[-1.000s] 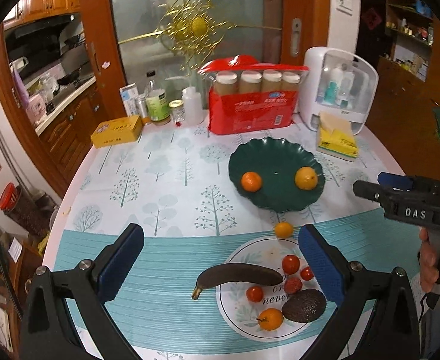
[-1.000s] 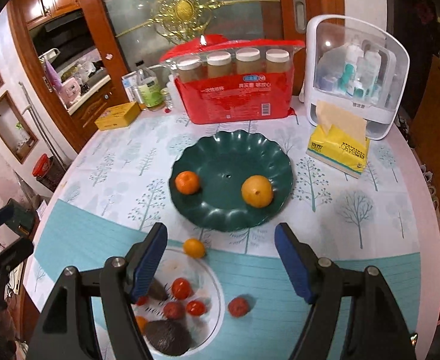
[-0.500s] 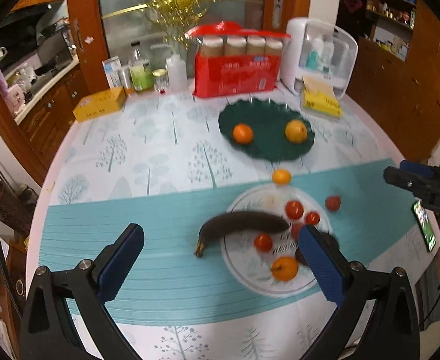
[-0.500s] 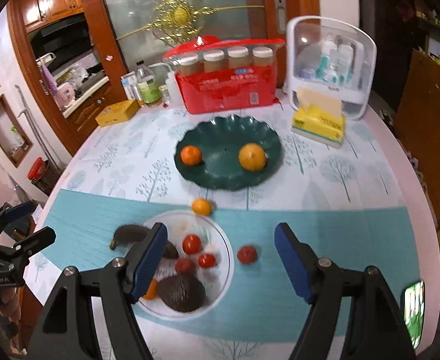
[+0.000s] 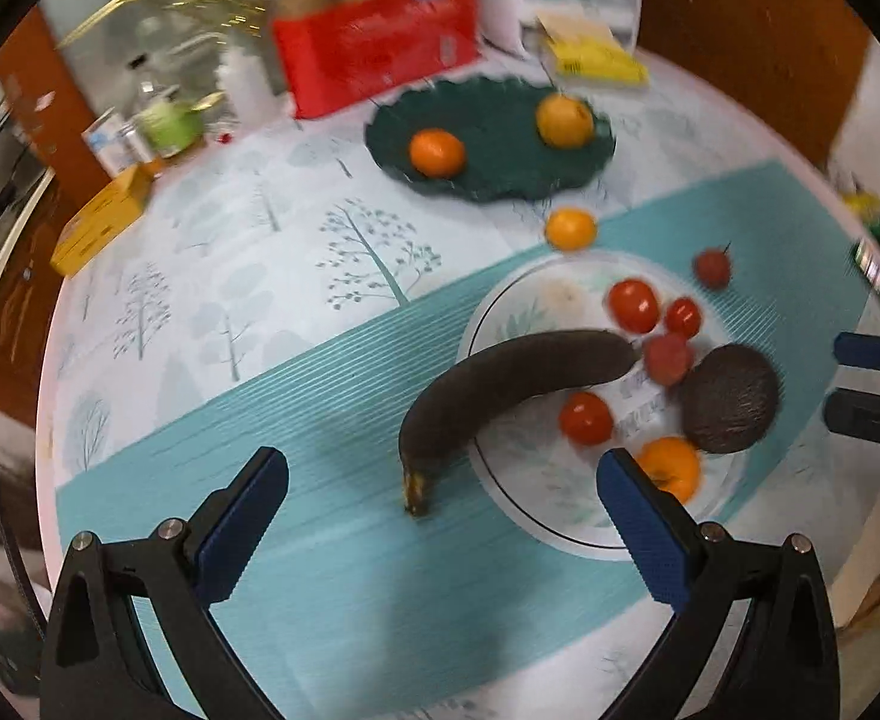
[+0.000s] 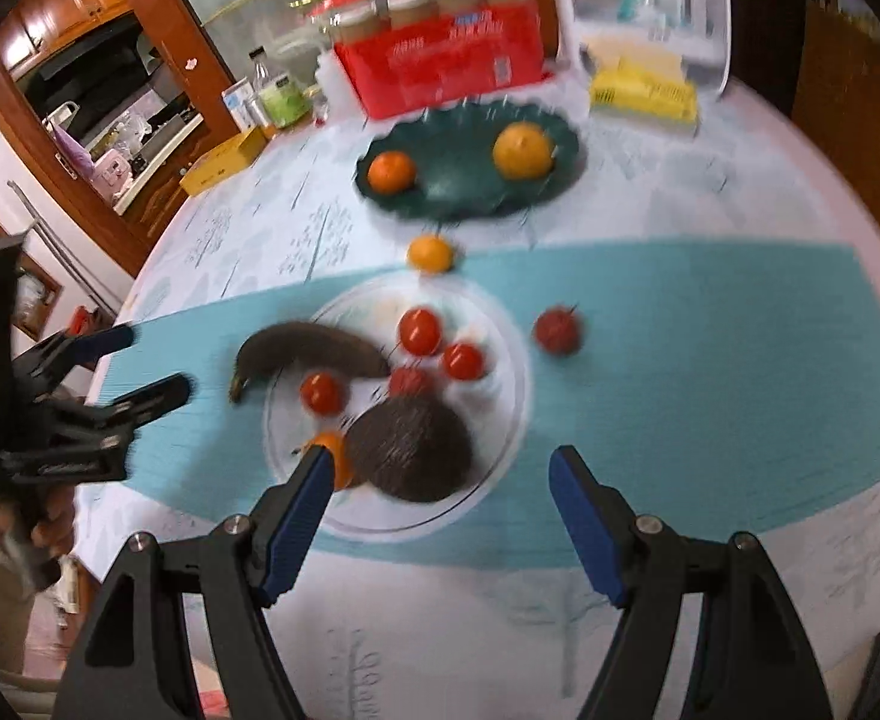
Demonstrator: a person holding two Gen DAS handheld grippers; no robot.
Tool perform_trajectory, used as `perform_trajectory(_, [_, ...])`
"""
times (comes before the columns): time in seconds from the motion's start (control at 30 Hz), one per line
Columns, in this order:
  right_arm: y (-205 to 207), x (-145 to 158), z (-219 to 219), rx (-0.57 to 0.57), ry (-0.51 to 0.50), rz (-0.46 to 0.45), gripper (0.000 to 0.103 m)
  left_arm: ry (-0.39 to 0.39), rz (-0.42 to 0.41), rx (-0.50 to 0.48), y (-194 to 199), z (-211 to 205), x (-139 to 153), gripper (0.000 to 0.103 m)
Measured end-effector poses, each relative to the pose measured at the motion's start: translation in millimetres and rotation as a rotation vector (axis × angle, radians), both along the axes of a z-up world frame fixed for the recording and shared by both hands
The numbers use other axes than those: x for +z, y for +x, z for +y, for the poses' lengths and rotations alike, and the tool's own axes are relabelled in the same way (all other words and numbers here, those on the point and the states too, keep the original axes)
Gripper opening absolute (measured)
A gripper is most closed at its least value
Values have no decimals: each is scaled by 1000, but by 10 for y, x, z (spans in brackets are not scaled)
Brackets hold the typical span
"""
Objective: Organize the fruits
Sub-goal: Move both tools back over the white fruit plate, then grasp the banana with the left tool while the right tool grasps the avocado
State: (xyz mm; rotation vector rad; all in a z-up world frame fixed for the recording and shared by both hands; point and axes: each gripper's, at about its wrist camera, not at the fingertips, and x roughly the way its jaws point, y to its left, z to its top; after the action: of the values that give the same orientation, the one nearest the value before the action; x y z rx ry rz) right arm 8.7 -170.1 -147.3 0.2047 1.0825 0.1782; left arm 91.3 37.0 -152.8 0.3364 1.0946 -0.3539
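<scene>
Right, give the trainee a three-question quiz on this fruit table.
1. True or false: the dark banana lies wholly on the white plate.
2. How many fruits sit on the green plate?
3. Which lies off both plates? A) avocado B) small orange fruit C) large yellow citrus

Key: 1 false, its stem end rests on the cloth; 2 two; 3 B.

Plates (image 5: 488, 540), loose fruit (image 5: 570, 229) on table (image 5: 260, 276)
</scene>
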Motion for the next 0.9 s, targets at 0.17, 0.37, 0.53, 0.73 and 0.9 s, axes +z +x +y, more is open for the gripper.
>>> perform_trajectory(0.17, [82,-192,54,-34,32,25,75,55,31,-74,255,-183,-250,102])
perform_trajectory(0.37, [228,-371,37,-67,101,53,75,62,86,-140,452,-329,-450,102])
perform_trajectory(0.53, [287,-509,54,-59,139,84,75,45,103,-169,621,-356,-533,100])
perform_trajectory(0.73, [311,-608,130,-35,165,105,75,-28,154,-193,767,-282,-561,94])
perform_trajectory(0.9, [368,-657,154,-43,159,105,73,-83,217,-255,746,-258,-586,73])
